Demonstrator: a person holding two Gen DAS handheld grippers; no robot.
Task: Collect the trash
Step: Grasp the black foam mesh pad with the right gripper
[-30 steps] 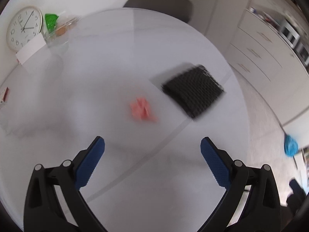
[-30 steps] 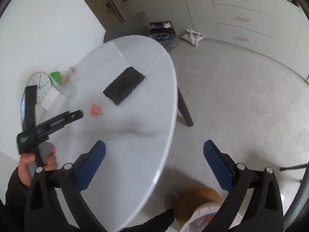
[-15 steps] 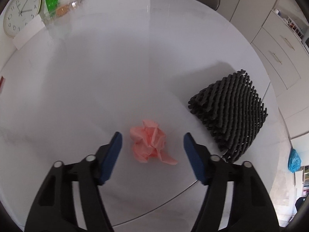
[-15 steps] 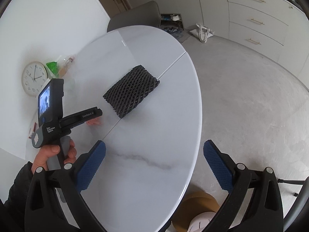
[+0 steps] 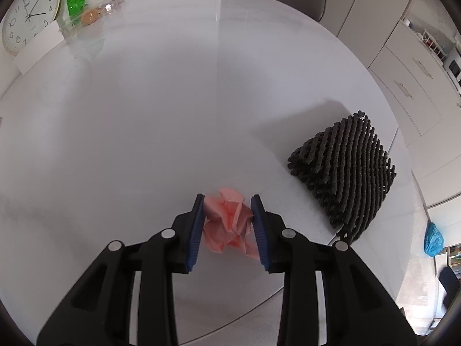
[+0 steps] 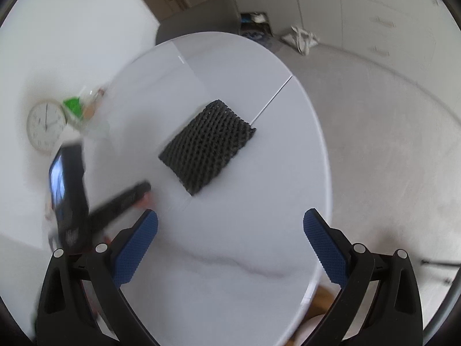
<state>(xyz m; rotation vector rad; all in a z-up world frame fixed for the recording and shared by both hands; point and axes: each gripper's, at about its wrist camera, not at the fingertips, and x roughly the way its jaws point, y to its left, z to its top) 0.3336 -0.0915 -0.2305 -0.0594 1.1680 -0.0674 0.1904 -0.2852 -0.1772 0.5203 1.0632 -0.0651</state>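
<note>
The left hand-held gripper (image 5: 227, 225) is closing on the crumpled pink paper ball (image 5: 227, 223); the springy paper may slip out when it is lifted from the white table (image 5: 144, 129).

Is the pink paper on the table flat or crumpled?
Crumpled. The pink paper is a creased ball on the table, between the closing left gripper.

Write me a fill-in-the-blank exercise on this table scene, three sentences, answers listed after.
1. The left gripper is closing its jaws around a crumpled wad of ____ paper.
2. The black mesh pad lies flat on the white ____.
3. The right gripper has ____ between its open jaws.

Missing words: pink; table; nothing
</note>
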